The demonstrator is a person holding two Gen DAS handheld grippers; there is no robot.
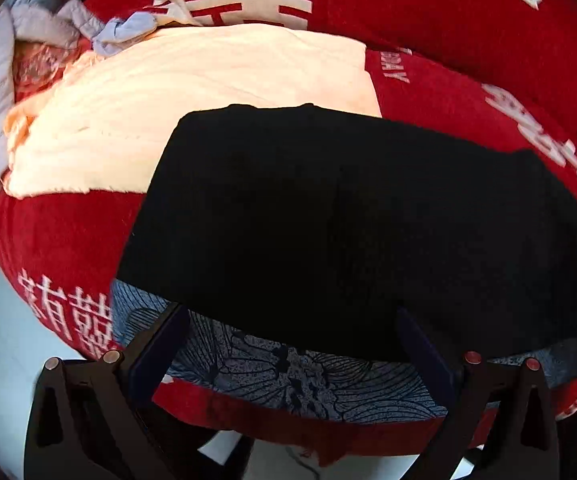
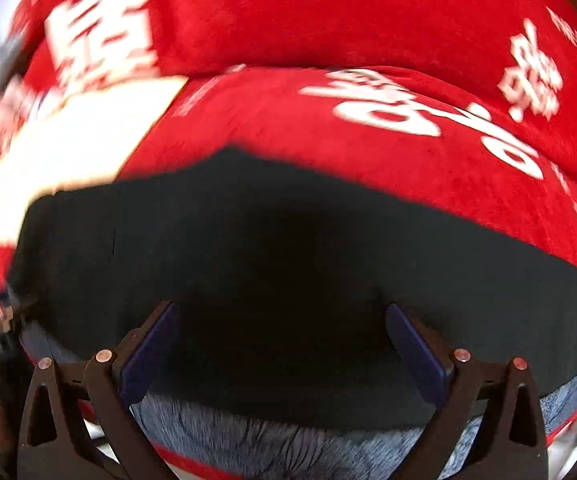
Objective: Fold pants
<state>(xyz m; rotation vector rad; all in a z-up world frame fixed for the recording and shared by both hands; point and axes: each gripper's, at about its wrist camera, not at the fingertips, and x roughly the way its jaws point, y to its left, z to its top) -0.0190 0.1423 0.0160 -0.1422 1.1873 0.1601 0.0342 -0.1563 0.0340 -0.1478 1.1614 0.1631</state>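
Left hand-held gripper [image 1: 292, 320] gapes over black pants [image 1: 348, 220] near edge

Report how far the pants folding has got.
Done: the black pants lie as a compact flat rectangle on the red cover. In hand: nothing; the left gripper and right gripper are both open. Left: possibly one more fold.

Both wrist views close, downward — share black pants [image 1: 348, 220].
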